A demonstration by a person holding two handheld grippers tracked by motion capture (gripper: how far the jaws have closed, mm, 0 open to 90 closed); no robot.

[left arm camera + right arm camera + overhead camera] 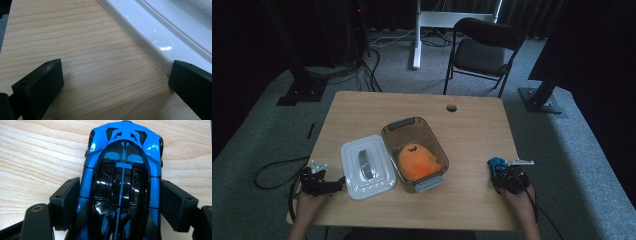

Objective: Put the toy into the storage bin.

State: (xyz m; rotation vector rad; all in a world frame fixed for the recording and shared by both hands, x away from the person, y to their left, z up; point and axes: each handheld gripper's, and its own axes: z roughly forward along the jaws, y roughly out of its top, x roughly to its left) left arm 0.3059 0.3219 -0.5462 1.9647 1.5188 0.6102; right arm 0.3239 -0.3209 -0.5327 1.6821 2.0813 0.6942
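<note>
A blue and black toy car [122, 157] stands on the wooden table [472, 130] near its right front edge, also seen as a small blue shape [497, 164] in the high view. My right gripper [120, 197] has one pad against each flank of the car and is shut on it; the same gripper [501, 174] shows in the high view. At the left front, my left gripper [337, 182] rests low over the table. Its jaws stand wide open [112, 82] over bare wood, right beside the rim of a white lid [160, 32].
The white lid [367, 167] with a grey handle lies flat left of centre. Beside it stands a clear brown container [384, 131] holding an orange plush toy [417, 162]. A black chair [484, 50] and stand bases are on the floor beyond the table.
</note>
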